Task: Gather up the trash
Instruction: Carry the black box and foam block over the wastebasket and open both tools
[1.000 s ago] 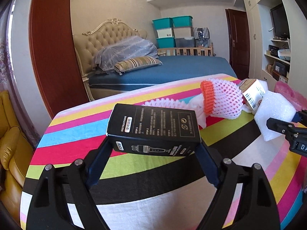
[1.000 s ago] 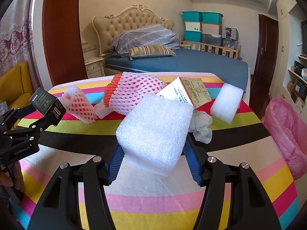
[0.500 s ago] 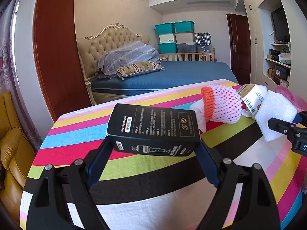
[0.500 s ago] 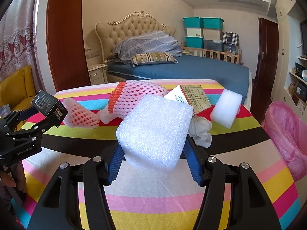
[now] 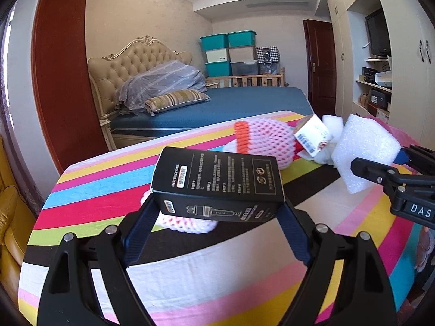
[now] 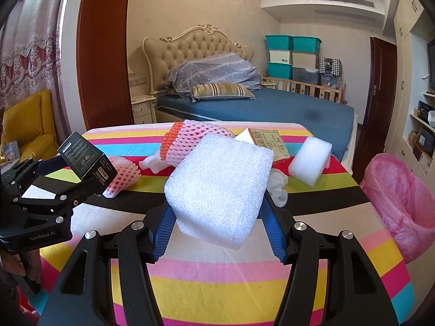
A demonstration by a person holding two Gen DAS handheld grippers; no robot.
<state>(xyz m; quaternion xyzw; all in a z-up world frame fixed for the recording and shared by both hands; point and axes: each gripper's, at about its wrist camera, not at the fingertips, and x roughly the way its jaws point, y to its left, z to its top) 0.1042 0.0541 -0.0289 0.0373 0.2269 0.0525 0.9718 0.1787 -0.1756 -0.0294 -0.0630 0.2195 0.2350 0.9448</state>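
I've carried both loads rightward over the striped table: left gripper clamps the black box, right gripper grips the foam block, pink-lined bin ahead-right, next.

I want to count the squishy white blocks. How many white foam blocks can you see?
2. One white foam block is squeezed in the right tongs above the striped table. The other, smaller foam block lies far right on it. More may be hidden.
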